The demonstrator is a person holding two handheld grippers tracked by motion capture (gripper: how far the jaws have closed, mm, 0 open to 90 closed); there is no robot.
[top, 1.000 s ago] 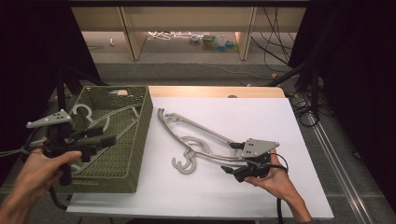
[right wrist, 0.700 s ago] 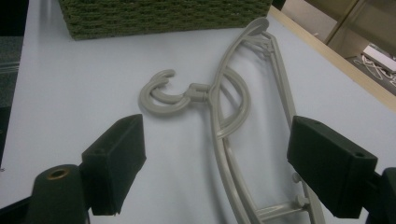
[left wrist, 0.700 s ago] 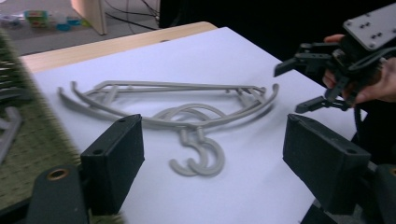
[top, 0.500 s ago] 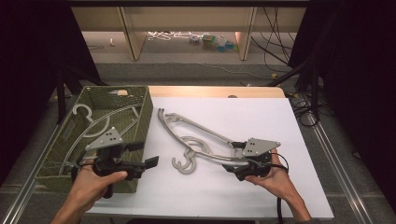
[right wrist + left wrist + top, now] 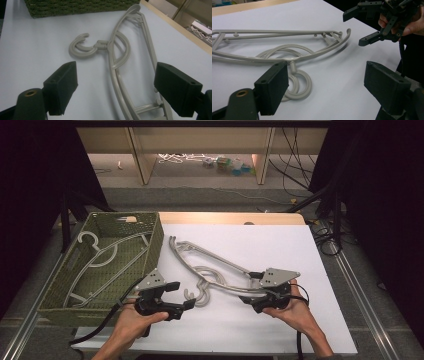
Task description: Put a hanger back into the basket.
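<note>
Reaching toward the hanger hooks [image 5: 196,296] near the table's front edge, the left gripper [image 5: 184,295] has just spread empty; the right gripper [image 5: 251,287] gapes over the hangers' [image 5: 220,265] end, likely for a two-handed lift.

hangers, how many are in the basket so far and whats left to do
Done: one hanger already lies in the green basket. In hand: nothing is gripped yet. The left gripper, jaws just opened and empty, sits by the hooks of the stacked hangers on the white table; the right gripper waits open at their other end. Left: lift those hangers and move them into the basket.
</note>
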